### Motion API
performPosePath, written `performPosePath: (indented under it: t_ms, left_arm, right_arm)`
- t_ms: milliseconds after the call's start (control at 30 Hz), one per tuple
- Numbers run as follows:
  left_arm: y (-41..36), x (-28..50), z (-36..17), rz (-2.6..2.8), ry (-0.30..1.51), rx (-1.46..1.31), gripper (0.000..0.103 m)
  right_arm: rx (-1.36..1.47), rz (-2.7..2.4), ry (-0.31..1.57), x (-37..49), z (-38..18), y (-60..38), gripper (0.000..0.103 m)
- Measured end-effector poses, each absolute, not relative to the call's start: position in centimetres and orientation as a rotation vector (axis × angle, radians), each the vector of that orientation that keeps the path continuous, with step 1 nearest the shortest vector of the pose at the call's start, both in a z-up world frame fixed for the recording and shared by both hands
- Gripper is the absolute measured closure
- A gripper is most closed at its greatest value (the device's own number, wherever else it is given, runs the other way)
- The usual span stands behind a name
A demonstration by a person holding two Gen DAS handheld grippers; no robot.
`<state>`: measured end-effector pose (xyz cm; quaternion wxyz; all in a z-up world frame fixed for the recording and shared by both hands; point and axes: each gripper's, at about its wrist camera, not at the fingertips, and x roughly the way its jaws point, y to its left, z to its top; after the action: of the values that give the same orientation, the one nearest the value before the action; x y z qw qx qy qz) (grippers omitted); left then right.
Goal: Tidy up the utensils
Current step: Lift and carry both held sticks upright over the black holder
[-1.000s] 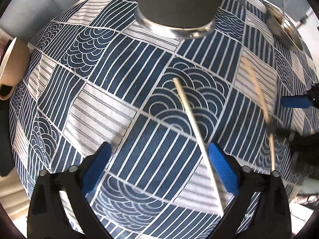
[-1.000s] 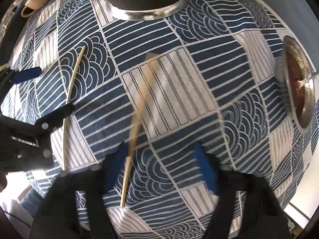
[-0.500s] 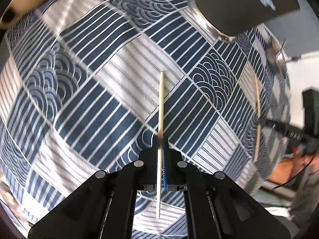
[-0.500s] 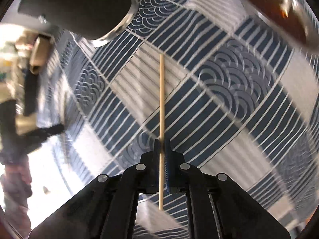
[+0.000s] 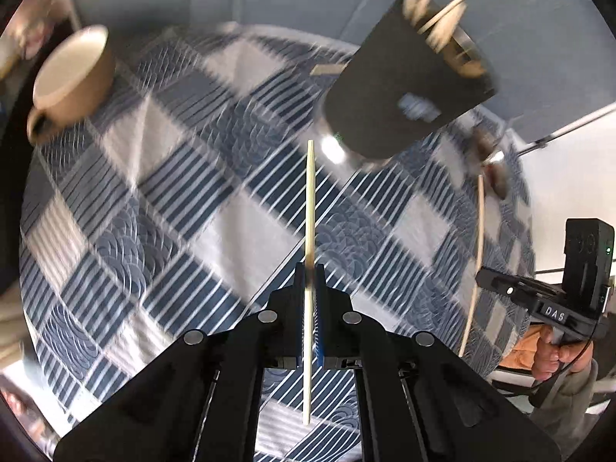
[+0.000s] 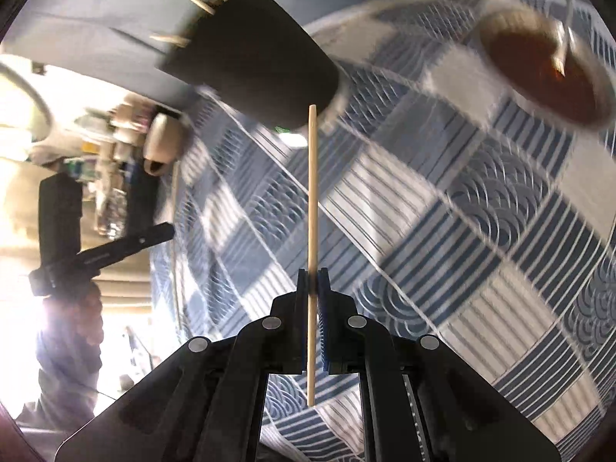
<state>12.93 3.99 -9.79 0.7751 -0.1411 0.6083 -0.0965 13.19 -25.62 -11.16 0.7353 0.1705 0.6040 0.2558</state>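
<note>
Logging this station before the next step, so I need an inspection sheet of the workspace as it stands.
Surface: blue-and-white patchwork-print tablecloth, blurred.
Job's things: dark tapered utensil holder with wooden sticks inside; one pale wooden chopstick in the left gripper, another wooden chopstick in the right gripper.
Clutter: tan ceramic cup; metal dish of brown sauce.
Grippers: both shut on a chopstick.
Cables: thin black cable by the hand.
Surroundings: grey wall; cluttered, overexposed background.
</note>
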Motion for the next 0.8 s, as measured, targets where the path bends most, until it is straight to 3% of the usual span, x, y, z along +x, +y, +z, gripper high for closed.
performPosePath:
  t_ms: [467, 633, 800]
  left_arm:
    - [1.9, 15.2, -0.9, -0.258, 1.105, -0.203, 0.098]
    - [1.5, 16.3, 0.7, -0.215, 1.054, -0.161, 0.098]
    - [1.1, 17.3, 1.4, -0.236, 1.034, -0.156, 0.098]
  right_arm:
    - [0.309, 0.654, 1.011, 16.6, -1.5, -22.0, 0.098]
    - [0.357, 0.627, 0.885, 17.1, 0.3, -21.6, 0.098]
    - [0.338, 0.627, 0.873, 18.5, 0.8, -20.4, 0.098]
